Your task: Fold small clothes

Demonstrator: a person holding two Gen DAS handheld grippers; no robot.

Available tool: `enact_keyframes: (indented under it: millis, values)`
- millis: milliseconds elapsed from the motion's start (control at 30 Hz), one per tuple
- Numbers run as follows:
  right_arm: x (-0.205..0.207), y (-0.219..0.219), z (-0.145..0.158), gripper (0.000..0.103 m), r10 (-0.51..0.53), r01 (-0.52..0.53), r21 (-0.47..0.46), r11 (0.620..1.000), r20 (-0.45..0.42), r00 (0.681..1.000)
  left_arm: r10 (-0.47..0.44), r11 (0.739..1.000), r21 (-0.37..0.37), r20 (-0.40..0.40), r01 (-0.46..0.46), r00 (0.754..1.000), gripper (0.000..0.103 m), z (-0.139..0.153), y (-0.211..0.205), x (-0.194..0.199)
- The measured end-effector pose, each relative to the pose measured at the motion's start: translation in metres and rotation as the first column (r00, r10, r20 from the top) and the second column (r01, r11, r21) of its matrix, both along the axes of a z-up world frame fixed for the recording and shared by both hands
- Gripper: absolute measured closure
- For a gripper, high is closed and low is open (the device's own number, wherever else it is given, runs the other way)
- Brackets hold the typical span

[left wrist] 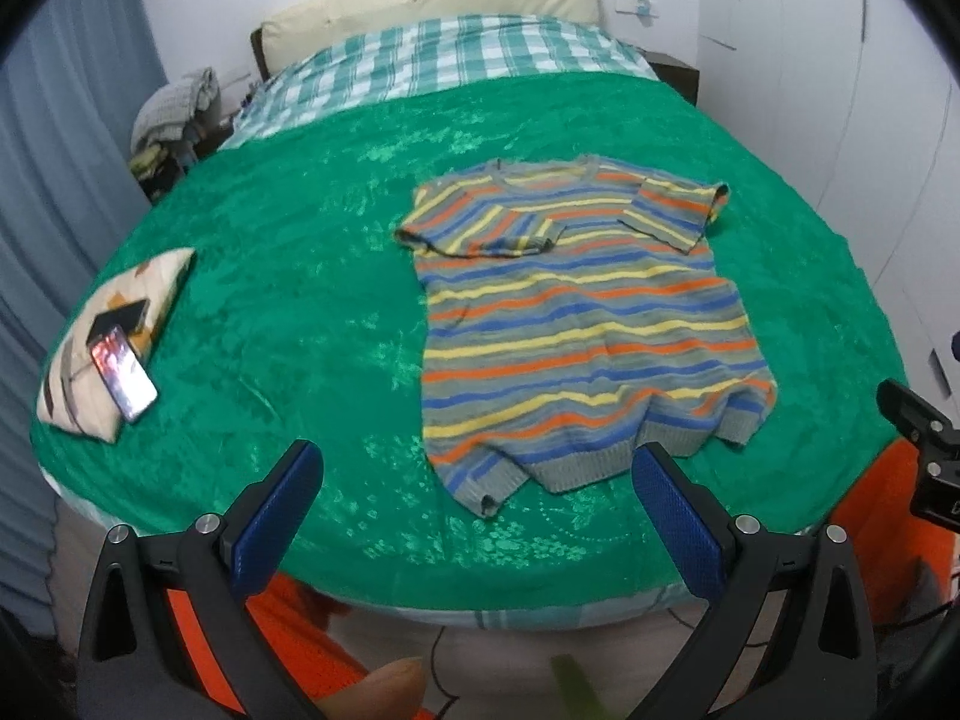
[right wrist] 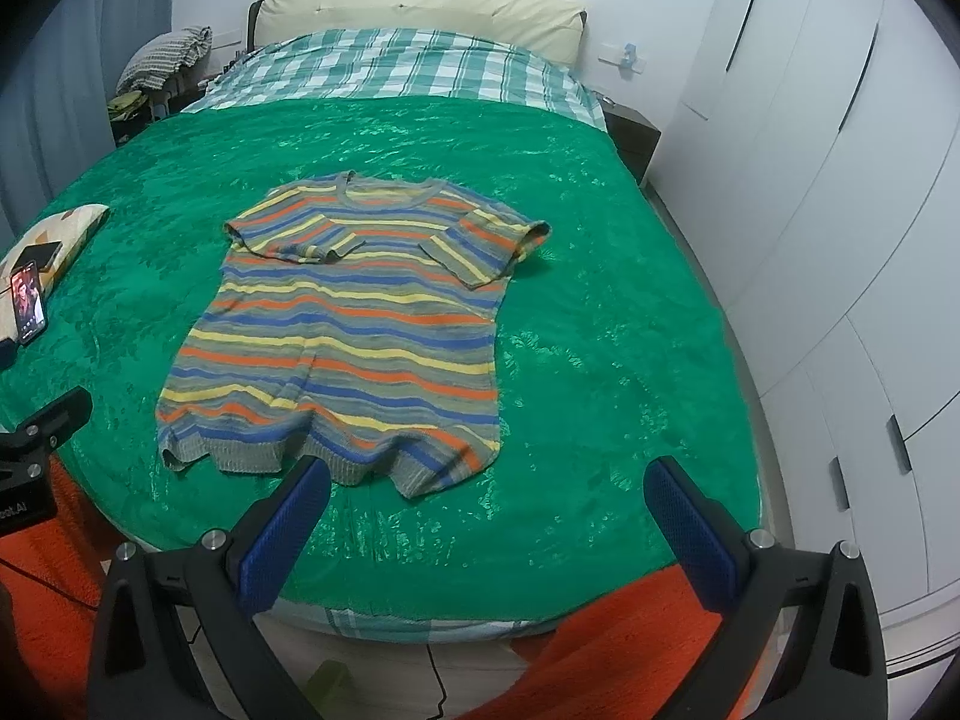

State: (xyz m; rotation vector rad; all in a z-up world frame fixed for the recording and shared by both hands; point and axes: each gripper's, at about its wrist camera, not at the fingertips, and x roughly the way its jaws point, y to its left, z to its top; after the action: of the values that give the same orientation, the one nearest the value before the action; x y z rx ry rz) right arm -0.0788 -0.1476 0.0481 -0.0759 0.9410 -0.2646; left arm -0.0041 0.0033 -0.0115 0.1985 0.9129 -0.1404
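A small striped knit T-shirt (left wrist: 576, 312) in grey, orange, yellow and blue lies flat on the green bedspread (left wrist: 312, 252), collar away from me, both short sleeves folded in over the chest. It also shows in the right wrist view (right wrist: 354, 336). My left gripper (left wrist: 477, 468) is open and empty, held just short of the shirt's hem at the bed's near edge. My right gripper (right wrist: 486, 483) is open and empty, just short of the hem's right part. Part of the right gripper's body (left wrist: 924, 450) shows at the right edge of the left view.
A patterned cushion (left wrist: 114, 330) lies at the bed's left edge with a lit phone (left wrist: 123, 378) and a dark device on it. A checked sheet (right wrist: 414, 66) and cream headboard are at the far end. White wardrobe doors (right wrist: 840, 180) stand to the right. Orange rug (right wrist: 600, 648) below.
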Motion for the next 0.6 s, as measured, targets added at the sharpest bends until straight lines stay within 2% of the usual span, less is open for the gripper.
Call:
enact_keyframes:
  millis: [267, 600]
  values:
    - [0.0021, -0.0008, -0.0001, 0.000, -0.009, 0.009, -0.004, 1.000, -0.004, 1.000, 0.042, 0.999, 0.007, -0.003, -0.042, 0.999, 0.000, -0.0042, 0.0053, 0.0028]
    - [0.0033, -0.0022, -0.0027, 0.000, -0.017, 0.017, -0.005, 1.000, -0.008, 1.000, 0.025, 1.000, 0.014, -0.011, -0.025, 1.000, 0.000, -0.0052, 0.0024, 0.0026]
